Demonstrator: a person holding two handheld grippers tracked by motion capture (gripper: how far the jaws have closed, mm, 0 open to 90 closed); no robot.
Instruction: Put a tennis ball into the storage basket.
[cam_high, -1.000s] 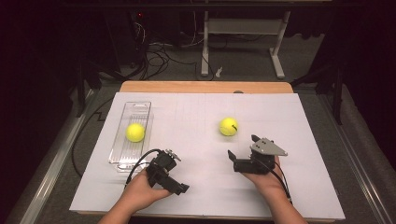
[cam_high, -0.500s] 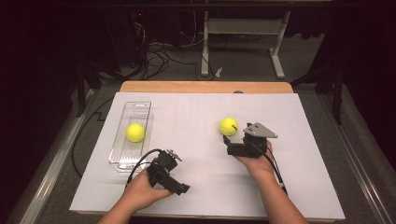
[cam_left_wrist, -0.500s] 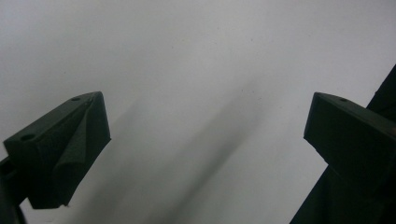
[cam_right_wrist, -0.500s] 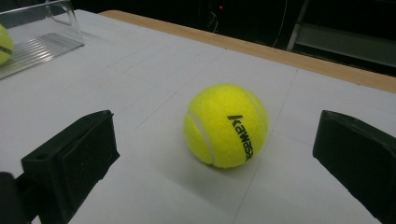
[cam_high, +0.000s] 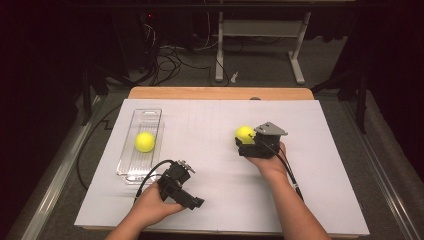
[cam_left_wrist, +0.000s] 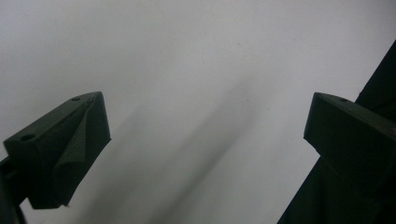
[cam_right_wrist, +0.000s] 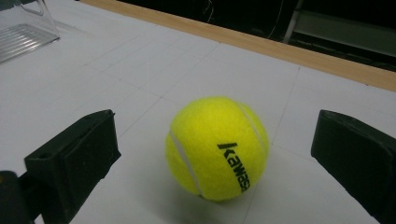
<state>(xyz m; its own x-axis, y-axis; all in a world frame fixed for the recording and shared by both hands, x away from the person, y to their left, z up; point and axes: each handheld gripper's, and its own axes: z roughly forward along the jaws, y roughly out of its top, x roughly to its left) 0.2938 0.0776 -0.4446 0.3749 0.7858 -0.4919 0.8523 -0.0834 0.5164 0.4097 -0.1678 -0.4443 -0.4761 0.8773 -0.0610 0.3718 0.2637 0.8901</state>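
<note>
Jaws of the right gripper (cam_right_wrist: 212, 154) spread wide, one to each side of a yellow tennis ball (cam_right_wrist: 217, 147), neither one touching it. Resting on the white sheet (cam_right_wrist: 116, 88) between them, black lettering on its near face (reads "kawasa", roughly). Seen from the high view as the same tennis ball (cam_high: 244, 133) just ahead of the right gripper (cam_high: 245, 147), right of the sheet's middle.

Jaws of the left gripper (cam_left_wrist: 205, 140) spread wide too, with bare white sheet (cam_left_wrist: 187, 70) between them. Held low at the near left part of the sheet in the high view, left gripper (cam_high: 192, 200) angled toward the right.

Farther out, a clear tray (cam_high: 131, 165) along the left part of the sheet, holding a second yellow ball (cam_high: 144, 142) about midway down its length. Well apart from the first ball.
</note>
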